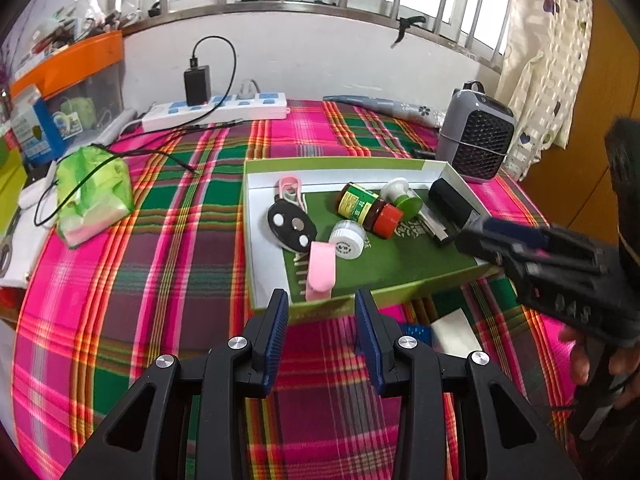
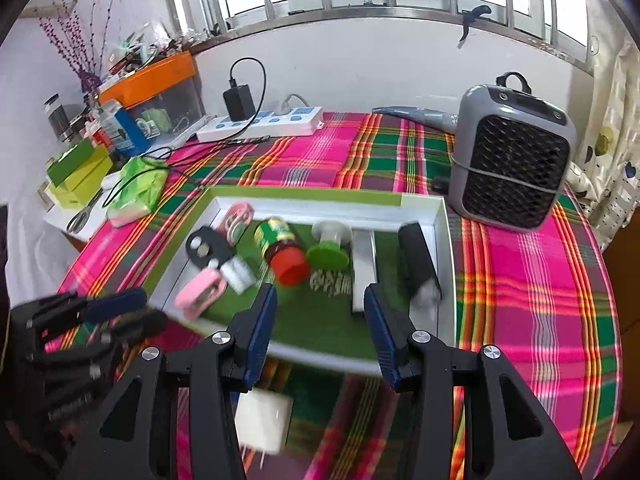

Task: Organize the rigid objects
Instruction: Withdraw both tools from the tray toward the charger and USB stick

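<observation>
Left gripper (image 1: 322, 312): jaws apart, nothing between them, hanging over the near rim of the tray.
Right gripper (image 2: 320, 308): jaws apart and empty, above the tray's near right part.
Table (image 1: 160, 240): covered in pink and green plaid cloth.
Tray (image 1: 250, 240): shallow green-edged box with green floor, mid-table; holds all items below.
Heater (image 2: 508, 160): grey, upright, just beyond the tray's right corner.
Black case (image 2: 416, 256): against the tray's right wall.
Brown bottle (image 1: 366, 206): red cap, lying on its side, centre.
Black oval piece (image 1: 290, 226): left part of the tray.
Pink clip (image 1: 320, 270): near rim.
White jar (image 1: 347, 239): beside the bottle.
</observation>
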{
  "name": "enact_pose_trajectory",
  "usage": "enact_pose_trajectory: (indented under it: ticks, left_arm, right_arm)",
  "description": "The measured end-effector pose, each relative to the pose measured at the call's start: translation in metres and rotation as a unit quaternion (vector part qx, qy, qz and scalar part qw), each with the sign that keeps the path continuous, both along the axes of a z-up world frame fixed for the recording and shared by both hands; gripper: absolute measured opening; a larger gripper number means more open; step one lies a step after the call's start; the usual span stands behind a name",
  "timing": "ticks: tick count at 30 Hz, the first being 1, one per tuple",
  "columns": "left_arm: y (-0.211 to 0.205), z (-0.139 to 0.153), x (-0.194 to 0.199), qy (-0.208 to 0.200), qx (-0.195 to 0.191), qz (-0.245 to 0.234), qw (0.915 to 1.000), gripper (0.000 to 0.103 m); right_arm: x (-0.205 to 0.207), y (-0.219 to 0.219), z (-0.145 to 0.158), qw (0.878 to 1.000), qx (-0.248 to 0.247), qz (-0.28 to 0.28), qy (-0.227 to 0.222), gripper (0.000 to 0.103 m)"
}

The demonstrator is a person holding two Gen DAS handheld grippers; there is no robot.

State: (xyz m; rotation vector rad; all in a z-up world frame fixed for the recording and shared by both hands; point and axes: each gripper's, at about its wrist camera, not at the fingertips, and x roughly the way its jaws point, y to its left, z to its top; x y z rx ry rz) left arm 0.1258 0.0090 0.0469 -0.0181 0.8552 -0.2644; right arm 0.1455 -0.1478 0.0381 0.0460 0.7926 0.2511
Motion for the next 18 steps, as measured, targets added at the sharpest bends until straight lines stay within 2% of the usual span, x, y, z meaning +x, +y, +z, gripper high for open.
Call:
enact_pose_trajectory:
  ticks: [9, 18]
  left_arm:
    - [0.009, -0.002, -0.017, 0.003, -0.019, -0.005, 0.9998, 0.034]
    - [0.021, -0.011, -0.030, 0.015, -0.032, -0.011, 0.9993, 0.034]
  right_arm:
    - [-0.035, 0.008, -0.015, 1.000, 0.005, 0.014, 0.017, 0.047]
    - [-0.042, 0.024, -0.037, 0.999, -0.011, 0.021, 0.048, 0.047]
